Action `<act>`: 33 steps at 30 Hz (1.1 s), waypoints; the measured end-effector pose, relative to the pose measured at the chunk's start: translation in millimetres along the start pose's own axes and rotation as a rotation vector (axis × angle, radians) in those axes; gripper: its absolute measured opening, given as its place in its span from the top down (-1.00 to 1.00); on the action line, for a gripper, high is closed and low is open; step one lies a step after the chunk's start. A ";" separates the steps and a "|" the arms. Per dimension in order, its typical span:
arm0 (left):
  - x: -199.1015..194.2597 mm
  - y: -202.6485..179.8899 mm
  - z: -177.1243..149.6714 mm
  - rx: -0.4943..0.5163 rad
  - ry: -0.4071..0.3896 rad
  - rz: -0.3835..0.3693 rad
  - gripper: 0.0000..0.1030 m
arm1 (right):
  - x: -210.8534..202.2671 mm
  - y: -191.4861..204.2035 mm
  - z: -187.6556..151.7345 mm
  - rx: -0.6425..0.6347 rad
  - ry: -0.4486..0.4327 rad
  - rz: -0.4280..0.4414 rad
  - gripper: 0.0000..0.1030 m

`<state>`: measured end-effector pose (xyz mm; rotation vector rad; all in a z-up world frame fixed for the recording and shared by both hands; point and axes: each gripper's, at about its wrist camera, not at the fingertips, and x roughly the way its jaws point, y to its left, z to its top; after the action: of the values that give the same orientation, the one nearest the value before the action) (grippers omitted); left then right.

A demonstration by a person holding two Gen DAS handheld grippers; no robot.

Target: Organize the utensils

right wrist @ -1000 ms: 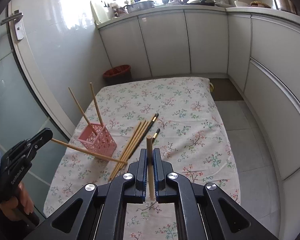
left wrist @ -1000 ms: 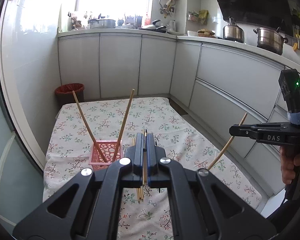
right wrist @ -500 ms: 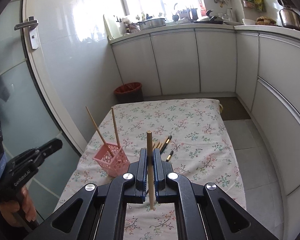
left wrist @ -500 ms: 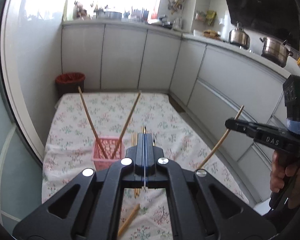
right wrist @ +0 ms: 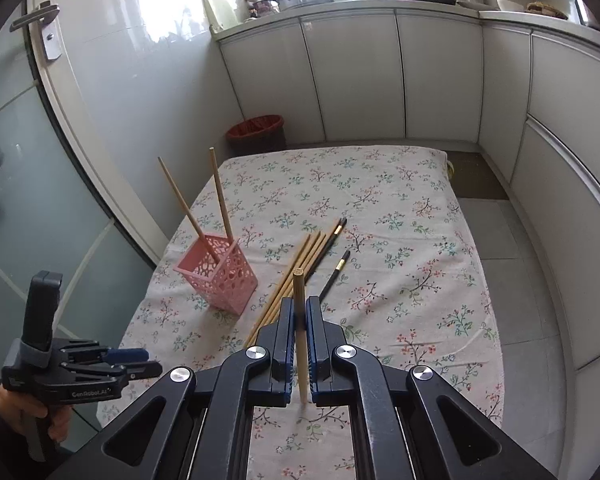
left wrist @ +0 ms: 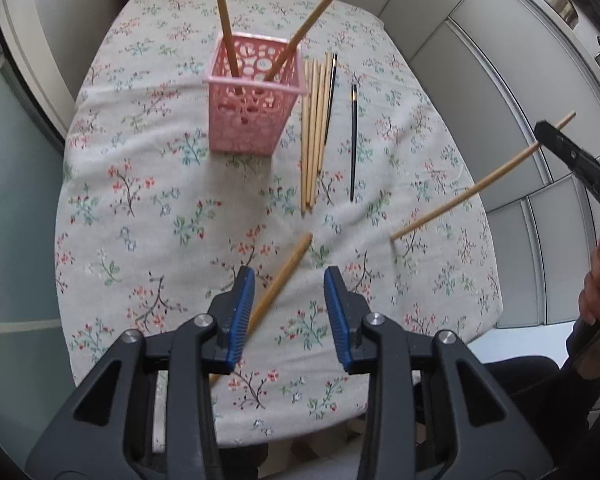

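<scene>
Opening, left claw (left wrist: 286,292) has dropped its chopstick (left wrist: 284,276).

A pink basket (left wrist: 252,108) with round cut-outs stands on a pale tablecloth (left wrist: 140,200) printed with red and green flower sprigs. The chopsticks (left wrist: 314,132) are tan wood, two black (left wrist: 353,144). The bin (right wrist: 256,132) is red.

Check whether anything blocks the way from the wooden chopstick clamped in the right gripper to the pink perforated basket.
Nothing visible does. The right gripper holds its wooden chopstick above the floral tablecloth; the pink perforated basket stands open-topped with two leaning chopsticks inside, and the loose bundle lies flat beside it.
</scene>
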<state>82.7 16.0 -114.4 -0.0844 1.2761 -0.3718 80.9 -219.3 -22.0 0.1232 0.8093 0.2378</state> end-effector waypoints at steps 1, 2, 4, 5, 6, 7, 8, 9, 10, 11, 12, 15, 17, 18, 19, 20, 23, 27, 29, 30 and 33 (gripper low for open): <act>0.4 0.2 -6.4 0.009 0.023 0.016 0.29 | -0.3 0.1 -0.5 -0.006 0.002 0.003 0.90; 2.3 1.2 -14.1 0.018 0.049 0.033 0.29 | -1.1 -0.1 -1.3 -0.010 0.003 0.005 0.90; 6.8 4.8 -28.8 0.028 0.107 0.054 0.29 | -3.2 -0.9 -3.1 -0.014 0.005 0.013 0.90; 9.4 7.4 -36.4 0.031 0.137 0.064 0.29 | -4.6 -1.5 -4.2 -0.015 0.005 0.017 0.90; 11.8 9.9 -43.8 0.034 0.162 0.080 0.29 | -6.0 -1.5 -4.7 -0.014 0.007 0.021 0.90; 13.6 12.0 -49.8 0.038 0.182 0.096 0.29 | -7.3 -2.0 -5.5 -0.013 0.008 0.026 0.90; 15.0 14.8 -54.9 0.038 0.200 0.115 0.29 | -8.3 -2.4 -6.6 -0.011 0.010 0.032 0.90; 16.1 17.3 -59.3 0.036 0.212 0.130 0.30 | -8.9 -2.3 -7.3 -0.011 0.011 0.038 0.90; 16.6 19.7 -63.5 0.035 0.222 0.145 0.30 | -9.7 -2.0 -8.4 -0.010 0.012 0.041 0.90; 17.0 21.3 -65.4 0.035 0.228 0.155 0.31 | -10.5 -1.6 -9.4 -0.010 0.012 0.042 0.90; 18.0 23.6 -67.7 0.035 0.237 0.166 0.33 | -11.2 -1.2 -10.7 -0.011 0.013 0.044 0.90; 25.5 31.1 -74.6 0.039 0.275 0.205 0.42 | -12.1 -1.1 -14.8 -0.012 0.019 0.044 0.90; 32.1 35.7 -78.4 0.042 0.301 0.227 0.48 | -12.5 -2.1 -17.7 -0.011 0.022 0.038 0.90; 35.2 37.9 -79.9 0.042 0.311 0.237 0.53 | -12.7 -2.6 -18.8 -0.013 0.022 0.034 0.90; 38.2 40.0 -81.3 0.042 0.319 0.247 0.54 | -13.5 -2.9 -19.7 -0.014 0.020 0.031 0.90; 41.7 42.4 -83.3 0.042 0.329 0.258 0.56 | -14.4 -3.3 -20.5 -0.014 0.019 0.029 0.90; 46.9 49.4 -90.0 0.053 0.342 0.276 0.57 | -16.0 -4.5 -21.7 -0.011 0.019 0.029 0.90; 44.8 57.8 -93.8 0.038 0.341 0.269 0.59 | -16.0 -2.1 -22.7 -0.017 0.015 0.025 0.90; 45.4 58.0 -93.6 0.055 0.340 0.283 0.73 | -15.9 -0.8 -22.7 -0.020 0.014 0.026 0.90; 45.4 57.1 -93.8 0.064 0.338 0.288 0.75 | -15.7 -0.2 -22.6 -0.020 0.014 0.027 0.90; 37.8 47.7 -89.1 0.104 0.273 0.314 0.89 | -14.9 1.9 -22.8 -0.025 0.014 0.027 0.90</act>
<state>18.3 61.4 -188.2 0.2611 1.5089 -0.1815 54.1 -220.9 -26.8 0.1092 0.8190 0.2743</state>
